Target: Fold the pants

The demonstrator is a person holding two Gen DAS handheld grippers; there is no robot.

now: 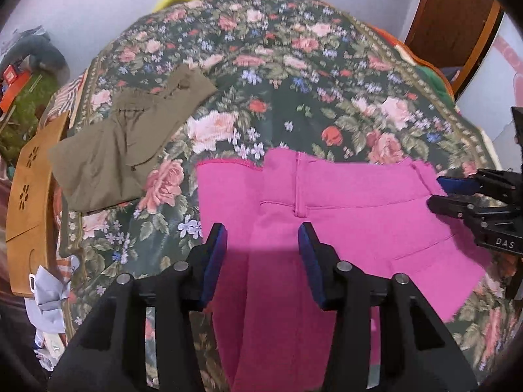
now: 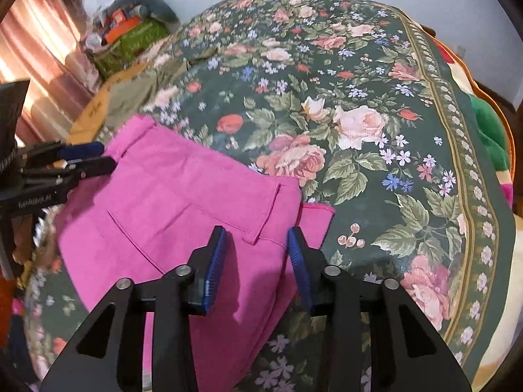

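We have the pink pants (image 1: 327, 215) lying folded on the floral bedspread (image 1: 278, 75), right of the olive garment (image 1: 124, 143). Both claws, left (image 1: 263, 245) and right (image 2: 256, 248), hover part-open, gripping nothing; next we likely pinch an edge to fold again.

The pink pants (image 1: 343, 202) lie flat on the floral bedspread (image 1: 278, 75), waist end away from the tools and legs running back beneath them. The cloth is bright magenta, smooth and matte, with a stitched waistband, a narrow belt loop (image 1: 299, 189) standing across the band, and a slanted pocket seam on the side nearer the right gripper (image 2: 256, 254). The left gripper (image 1: 263, 251) hangs just over the middle of the seat, its blue pads apart with cloth below them, not pinched. In the right wrist view the pants (image 2: 170, 202) spread ahead and to the left of that tool, with a second pink layer peeping out at the waist corner just ahead of its right pad.
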